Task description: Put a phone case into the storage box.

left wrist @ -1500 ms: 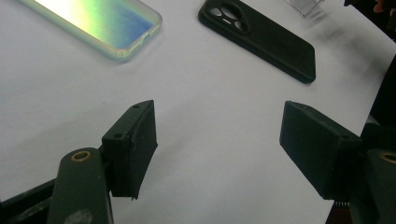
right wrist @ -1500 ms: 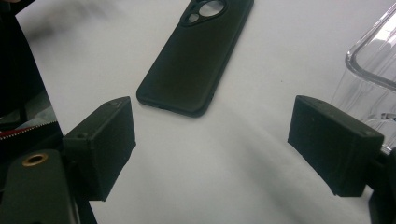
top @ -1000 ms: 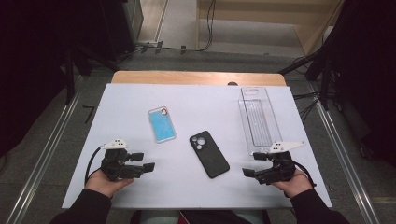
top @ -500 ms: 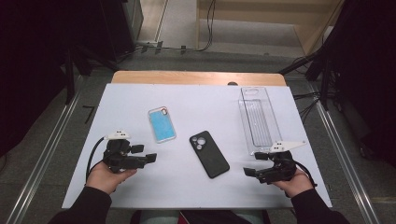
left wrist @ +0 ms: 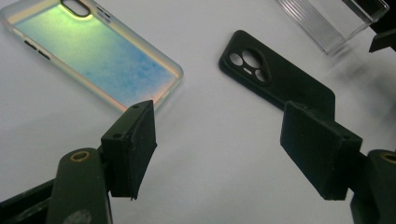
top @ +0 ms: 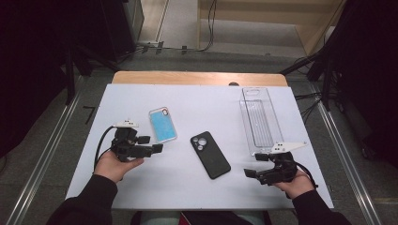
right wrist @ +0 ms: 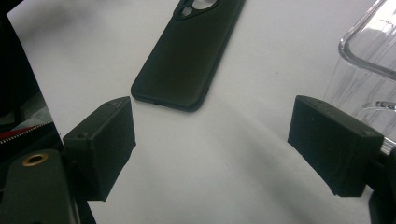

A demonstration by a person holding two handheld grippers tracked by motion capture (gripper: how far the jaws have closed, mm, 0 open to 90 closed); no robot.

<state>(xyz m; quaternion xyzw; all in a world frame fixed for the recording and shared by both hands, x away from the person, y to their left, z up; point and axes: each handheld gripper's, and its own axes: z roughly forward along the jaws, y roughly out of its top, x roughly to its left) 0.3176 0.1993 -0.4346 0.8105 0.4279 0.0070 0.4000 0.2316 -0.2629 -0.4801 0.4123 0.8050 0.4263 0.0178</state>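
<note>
Approach step: left gripper point(top: 157, 148), jaws wide and empty, sits just beside the blue phone case point(top: 163, 125) left of tabletop centre, right gripper point(top: 248, 173) wide near the black case point(top: 210, 154); next likely straddle its edge and close.

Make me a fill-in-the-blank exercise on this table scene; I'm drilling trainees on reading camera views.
1. The phone case nearest the left tool is coloured ____.
2. The black phone lies with its camera lenses facing ____.
3. The clear plastic tray sits on the table just beyond the ____ tool.
4. Both tools have their jaws ____, gripping nothing.

Missing words: blue; up; right; open
</note>
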